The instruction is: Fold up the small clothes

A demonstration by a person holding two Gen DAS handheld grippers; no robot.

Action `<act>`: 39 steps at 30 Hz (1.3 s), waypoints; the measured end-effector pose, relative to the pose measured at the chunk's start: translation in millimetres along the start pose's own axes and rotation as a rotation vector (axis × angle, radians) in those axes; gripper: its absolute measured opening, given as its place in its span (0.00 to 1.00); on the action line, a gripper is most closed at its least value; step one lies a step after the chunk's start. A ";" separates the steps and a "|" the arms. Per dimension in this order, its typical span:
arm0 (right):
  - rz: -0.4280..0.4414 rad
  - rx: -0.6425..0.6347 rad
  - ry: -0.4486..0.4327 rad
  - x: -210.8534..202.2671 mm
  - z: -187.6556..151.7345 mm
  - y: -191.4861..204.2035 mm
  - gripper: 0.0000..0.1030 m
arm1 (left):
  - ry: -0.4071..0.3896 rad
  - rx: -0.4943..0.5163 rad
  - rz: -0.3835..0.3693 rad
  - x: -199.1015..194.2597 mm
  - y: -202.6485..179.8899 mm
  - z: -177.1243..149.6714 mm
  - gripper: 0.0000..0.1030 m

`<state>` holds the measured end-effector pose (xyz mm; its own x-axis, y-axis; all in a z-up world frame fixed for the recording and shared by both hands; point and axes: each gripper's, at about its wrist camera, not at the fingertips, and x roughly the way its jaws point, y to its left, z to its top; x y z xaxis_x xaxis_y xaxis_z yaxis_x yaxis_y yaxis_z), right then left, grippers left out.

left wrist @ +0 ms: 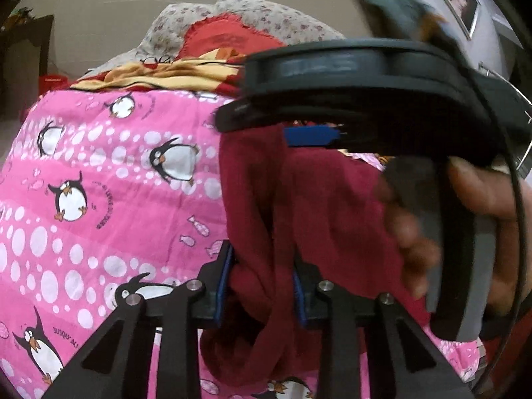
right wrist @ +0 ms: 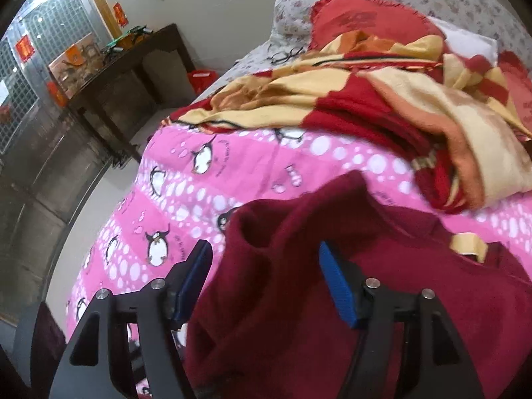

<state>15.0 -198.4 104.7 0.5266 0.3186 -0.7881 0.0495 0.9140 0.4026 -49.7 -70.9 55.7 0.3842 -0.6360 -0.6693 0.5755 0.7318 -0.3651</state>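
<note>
Clamping a bunched fold of the maroon garment [left wrist: 266,219], my left gripper [left wrist: 262,286] holds it above the pink penguin bedsheet [left wrist: 109,179]. My right gripper [right wrist: 266,279] has jaws apart, straddling the same cloth on the bed.

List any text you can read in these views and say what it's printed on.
"JUSQU'AU": partly legible, printed upside down on the pink penguin bedsheet, beside a penguin at lower left.
Curved lettering by other penguins: too blurred.
Red wall signs: unreadable.
Red pillow print: too faint.
Maroon garment: no text.
</note>
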 end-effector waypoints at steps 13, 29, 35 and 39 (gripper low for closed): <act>0.018 0.088 -0.023 -11.1 -12.7 -35.8 0.32 | 0.028 0.032 0.047 -1.0 -7.4 -5.5 0.60; -0.047 0.116 -0.174 -140.5 -49.2 -110.9 0.31 | 0.042 0.206 -0.152 -15.0 -150.5 11.4 0.28; -0.124 0.172 -0.191 -174.7 -75.2 -160.6 0.31 | 0.119 0.273 -0.215 22.4 -211.4 -0.8 0.27; -0.171 0.216 -0.176 -177.0 -95.7 -192.1 0.30 | 0.165 0.313 -0.203 52.7 -235.8 -16.9 0.27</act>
<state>-168.9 -406.4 122.3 0.6327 0.0997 -0.7680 0.3190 0.8701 0.3758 -177.4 -272.9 95.6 0.1335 -0.6937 -0.7078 0.8293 0.4692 -0.3034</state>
